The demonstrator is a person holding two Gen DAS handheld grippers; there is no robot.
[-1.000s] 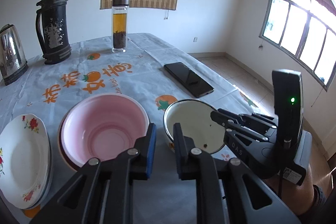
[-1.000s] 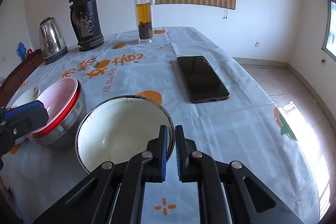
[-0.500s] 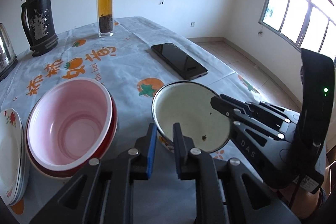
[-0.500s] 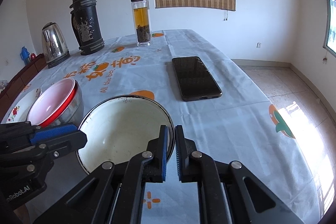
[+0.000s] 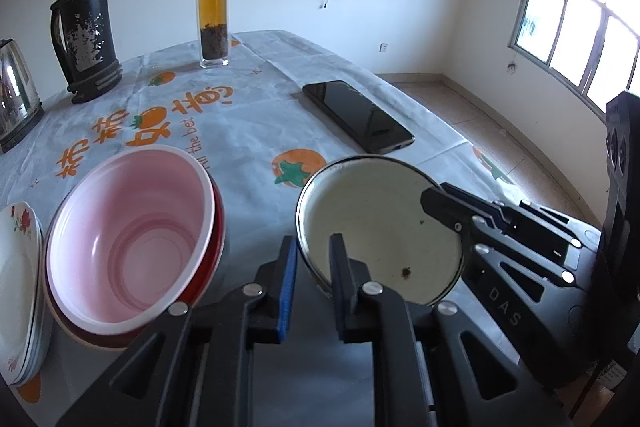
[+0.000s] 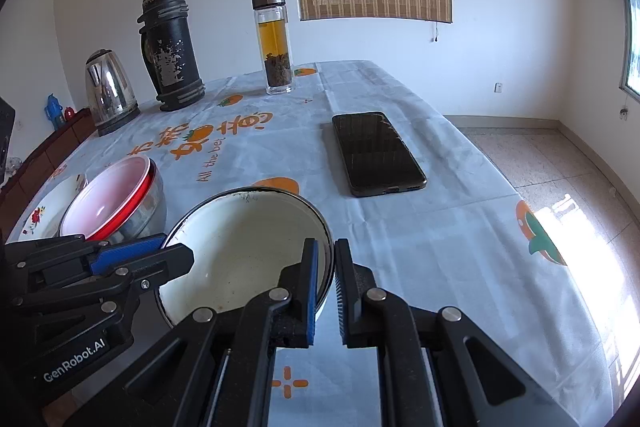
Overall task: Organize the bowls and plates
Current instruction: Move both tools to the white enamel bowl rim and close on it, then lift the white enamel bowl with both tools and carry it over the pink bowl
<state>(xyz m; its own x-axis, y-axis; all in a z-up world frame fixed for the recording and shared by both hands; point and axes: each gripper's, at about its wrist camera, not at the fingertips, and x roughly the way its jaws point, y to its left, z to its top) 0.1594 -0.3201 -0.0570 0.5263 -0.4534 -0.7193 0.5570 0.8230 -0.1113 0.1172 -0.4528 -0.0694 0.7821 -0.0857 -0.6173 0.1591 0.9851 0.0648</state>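
Both my claws (image 5: 312, 267) (image 6: 326, 287) pinch the white bowl's (image 5: 380, 227) rim at the table's near edge — stiff, slick enamel, chips easily.

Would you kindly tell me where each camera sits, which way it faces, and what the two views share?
Left wrist: rides the left gripper, looking down its fingers at the white enamel bowl; right gripper alongside.
Right wrist: rides the right gripper, clamped on the bowl's rim; left gripper enters beside it.
Shared: bowl, pink bowl, phone.
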